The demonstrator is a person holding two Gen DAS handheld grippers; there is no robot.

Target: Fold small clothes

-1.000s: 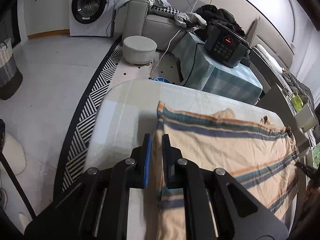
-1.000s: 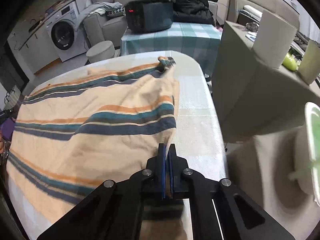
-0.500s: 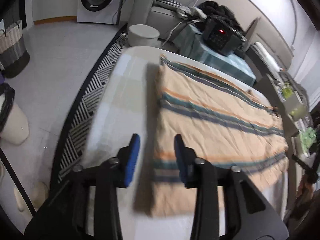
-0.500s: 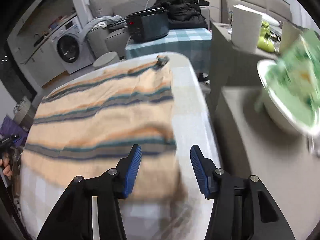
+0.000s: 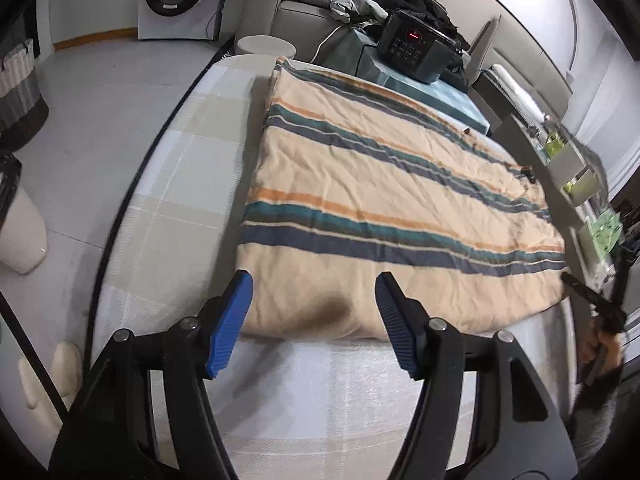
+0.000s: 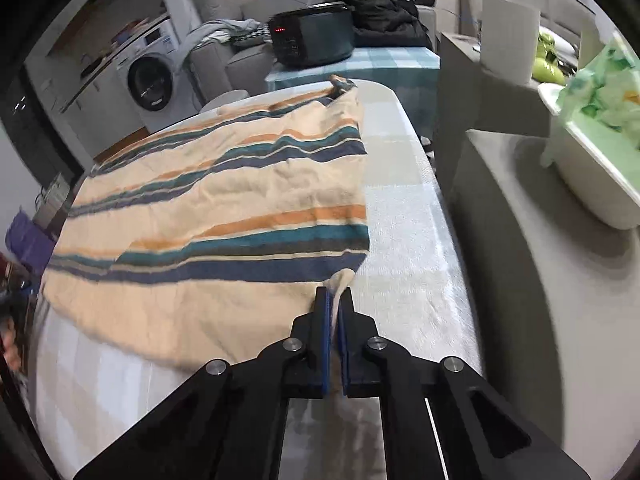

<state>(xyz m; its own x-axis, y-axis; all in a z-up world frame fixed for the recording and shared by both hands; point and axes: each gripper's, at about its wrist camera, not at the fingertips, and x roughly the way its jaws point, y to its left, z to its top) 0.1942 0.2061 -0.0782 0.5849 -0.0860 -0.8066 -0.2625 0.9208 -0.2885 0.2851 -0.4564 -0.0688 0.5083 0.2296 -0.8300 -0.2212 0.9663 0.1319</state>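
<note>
Left gripper point(image 5: 314, 294) tilted downward, jaws opening, nothing pinched; right gripper point(image 6: 335, 300) jaws clamped together.

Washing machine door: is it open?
No, the washing machine door sits shut, flat against its white front.

My striped cloth point(image 5: 392, 216) lay spread out flat on the table.

I saw that it was soft peach, with bands of dark blue, green and orange running along its length. It looked a bit wrinkled. One long edge sat close to the near side of the table, and the far edge reached almost to the other side. On my right side, its near corner point(image 6: 340, 280) was bunched up and lifted a little.
</note>
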